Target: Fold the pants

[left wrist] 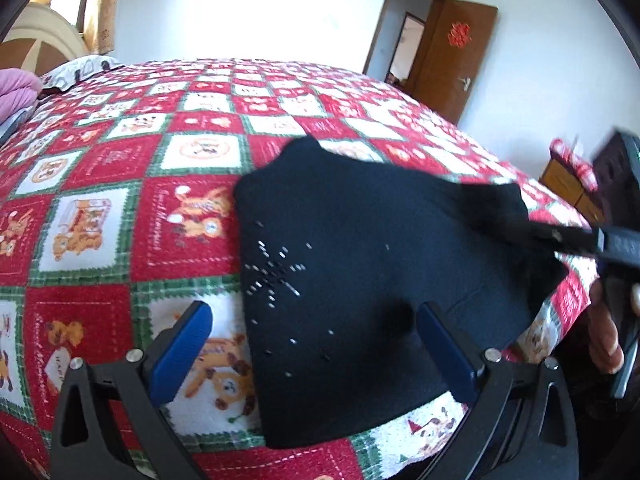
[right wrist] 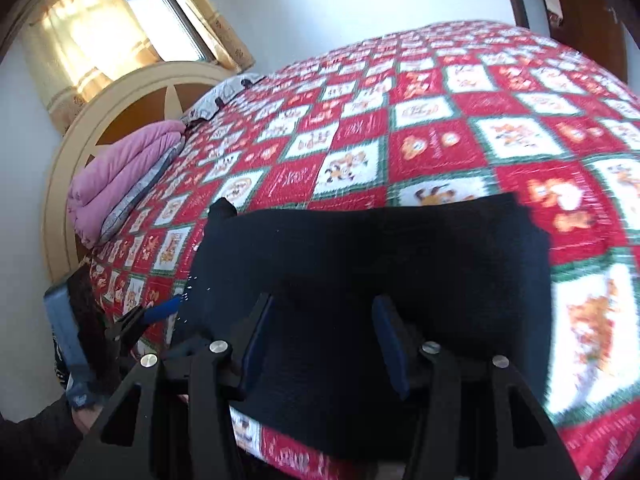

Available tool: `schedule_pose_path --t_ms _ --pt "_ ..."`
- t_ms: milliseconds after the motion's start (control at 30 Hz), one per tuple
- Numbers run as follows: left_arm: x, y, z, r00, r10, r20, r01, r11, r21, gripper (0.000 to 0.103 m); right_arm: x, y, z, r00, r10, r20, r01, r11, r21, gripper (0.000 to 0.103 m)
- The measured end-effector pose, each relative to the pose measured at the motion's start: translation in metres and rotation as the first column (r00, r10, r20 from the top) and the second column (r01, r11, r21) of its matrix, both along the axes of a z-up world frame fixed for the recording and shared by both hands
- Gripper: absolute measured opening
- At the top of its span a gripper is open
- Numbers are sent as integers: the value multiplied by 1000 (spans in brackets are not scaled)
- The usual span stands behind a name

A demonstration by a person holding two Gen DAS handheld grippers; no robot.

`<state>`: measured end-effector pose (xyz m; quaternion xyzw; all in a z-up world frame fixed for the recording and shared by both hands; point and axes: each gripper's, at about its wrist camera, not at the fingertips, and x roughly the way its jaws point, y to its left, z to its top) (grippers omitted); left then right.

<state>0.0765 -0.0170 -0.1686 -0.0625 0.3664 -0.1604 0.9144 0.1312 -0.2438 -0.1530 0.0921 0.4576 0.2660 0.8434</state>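
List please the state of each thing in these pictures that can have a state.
black pants: folded into a compact stack, lying flat on the bedspread
left gripper: open, holding nothing
right gripper: open, over the pants, gripping nothing
door: open
pink quilt: folded, by the headboard

A home bedroom: quilted bed (right wrist: 440,128), curved headboard (right wrist: 132,108), curtained window (right wrist: 160,12), wooden door (left wrist: 456,60).

Right gripper (left wrist: 560,236) smeared by motion blur at the left wrist view's right edge, hand (left wrist: 606,332) behind it half cut off, bedspread (right wrist: 592,320) prints blurred at right, black pants (right wrist: 360,260) near edge hidden behind gripper fingers (right wrist: 390,344), folds indistinct.
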Motion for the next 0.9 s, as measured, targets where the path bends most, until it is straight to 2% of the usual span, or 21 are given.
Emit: schedule_pose_path --t_ms 167,267,433,600,733,833,900 --pt "5 -2 -5 1000 0 -9 0 1000 -1 103 -22 -42 -1 996 -87 -24 85 995 -51 52" --pt "5 -7 -9 1000 -11 -8 12 999 32 103 -25 -61 -15 996 -79 -48 80 997 22 52" --pt "1 -5 -2 1000 -5 13 4 999 43 103 -29 -62 -6 996 -86 -34 87 995 38 52" --pt "3 -7 -8 1000 -7 -2 8 999 53 103 -38 -60 -12 997 -76 -20 75 995 -60 52" --pt "5 -5 -4 1000 -9 4 9 999 46 103 -40 -65 1 996 -89 14 89 996 -10 52" --pt "10 -5 -6 1000 -17 -7 18 999 32 103 -38 -74 10 988 -142 62 144 989 -32 52" --pt "14 -9 -7 999 -32 9 32 998 50 103 -29 -83 4 982 -182 41 184 982 -47 52"
